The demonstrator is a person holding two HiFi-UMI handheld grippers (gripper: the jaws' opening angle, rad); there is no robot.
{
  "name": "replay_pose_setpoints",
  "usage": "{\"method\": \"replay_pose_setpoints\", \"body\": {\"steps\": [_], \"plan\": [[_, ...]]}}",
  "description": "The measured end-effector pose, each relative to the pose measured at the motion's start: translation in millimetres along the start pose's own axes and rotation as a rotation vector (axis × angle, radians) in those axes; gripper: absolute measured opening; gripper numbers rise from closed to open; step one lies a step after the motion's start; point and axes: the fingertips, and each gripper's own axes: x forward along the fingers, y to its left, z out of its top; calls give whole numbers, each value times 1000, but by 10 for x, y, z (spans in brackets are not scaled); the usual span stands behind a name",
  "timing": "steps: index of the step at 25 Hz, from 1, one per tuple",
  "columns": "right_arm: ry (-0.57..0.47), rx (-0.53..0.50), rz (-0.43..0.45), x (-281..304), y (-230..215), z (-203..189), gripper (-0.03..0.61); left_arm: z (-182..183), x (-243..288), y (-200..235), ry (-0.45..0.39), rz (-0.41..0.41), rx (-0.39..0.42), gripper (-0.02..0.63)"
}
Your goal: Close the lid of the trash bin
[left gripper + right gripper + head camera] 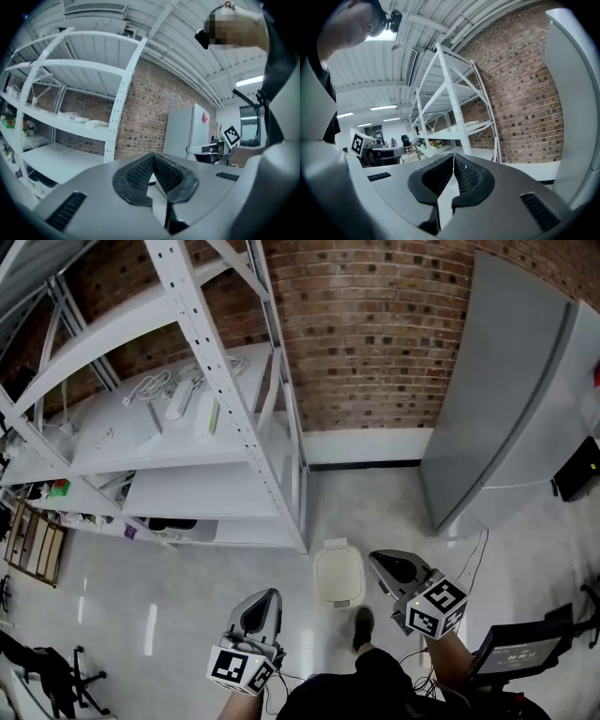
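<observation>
1. Head view: the trash bin (338, 576) stands on the floor (187, 615), a little way out from the floor's edge along the brick wall (375, 324). It is near the front corner post of the white shelf rack (202, 343) and to the left of the grey cabinet (506, 399). Seen from above, its cream lid (338, 570) seems to lie flat on the bin. The left tongs (273, 595) are low, to the left of the bin. The right tongs (382, 561) are just beside its right side, and I cannot tell if they touch it. A dark shoe (362, 627) is just under the bin.
2. Left gripper view: the left tongs (152, 157) are pressed together at the tips and there is nothing between them. Behind them are the rack (117, 93), the brick wall (150, 117) and the cabinet (187, 131).
3. Right gripper view: the right tongs (453, 157) are also pressed together at the tips and carry nothing. Behind them are the rack (454, 112), the brick wall (520, 89) and the cabinet (576, 93).
</observation>
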Motion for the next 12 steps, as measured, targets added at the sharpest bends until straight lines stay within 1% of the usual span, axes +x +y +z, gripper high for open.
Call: {"method": "replay_pose_setpoints", "body": {"steps": [4,8,12], "plan": [[13,-8,-53,-310,602,-136,9,-84,-669,27,-59,-23,-23,-2],[12,8,-113,-644,1183,-218,9,-96,-1298,-6,-63,-67,-35,-2],[-5,-21,-141,-969,1526,-233,9,0,-1684,-167,-93,-114,-45,-2]]}}
